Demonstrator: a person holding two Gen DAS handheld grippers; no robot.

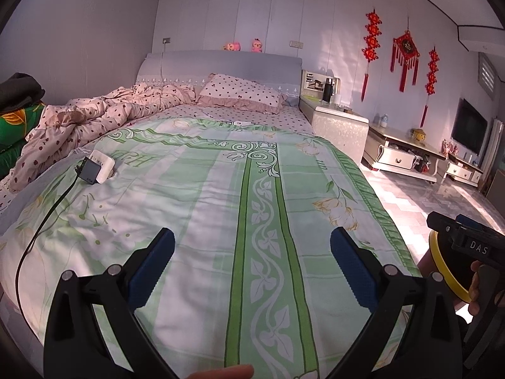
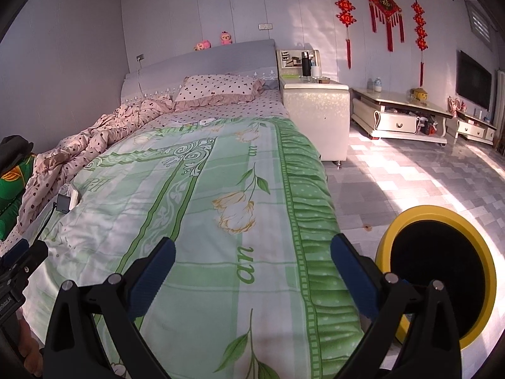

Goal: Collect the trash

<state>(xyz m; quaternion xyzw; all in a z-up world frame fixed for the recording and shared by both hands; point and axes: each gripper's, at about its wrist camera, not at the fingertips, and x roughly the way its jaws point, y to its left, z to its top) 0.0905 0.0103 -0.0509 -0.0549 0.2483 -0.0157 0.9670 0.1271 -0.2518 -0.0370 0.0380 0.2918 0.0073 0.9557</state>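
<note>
- Left gripper (image 1: 252,243): jaws spread wide, nothing between the blue pads, hovering over the foot of the bed.
- Right gripper (image 2: 252,252): jaws also wide apart and empty, over the bed's right edge where the green frilled border hangs down.
- Yellow bin (image 2: 442,271): round, yellow rim, dark inside, on the tiled floor (image 2: 410,173) just beside the bed, right of the right gripper. In the left wrist view only a slice of its rim shows, behind the right gripper's body.
- Trash: no clear loose piece visible on the bed or floor. A small brownish speck on the tiles near the bin; too small to tell what it is.
- Green floral bedspread (image 1: 221,189) covers most of the bed, lying flat.
- White box (image 1: 102,164) with a dark grey charger block (image 1: 89,170) leaning on it, on the spread's left side; black cable (image 1: 41,224) runs from the block off the left edge.
- Pink spotted quilt (image 1: 94,113) bunched up at the far left, spotted pillow (image 1: 243,93) at the headboard.
- Nightstand (image 2: 315,107) right of the headboard, a dark bottle on it.
- Low TV cabinet (image 2: 397,117) along the far wall.
</note>
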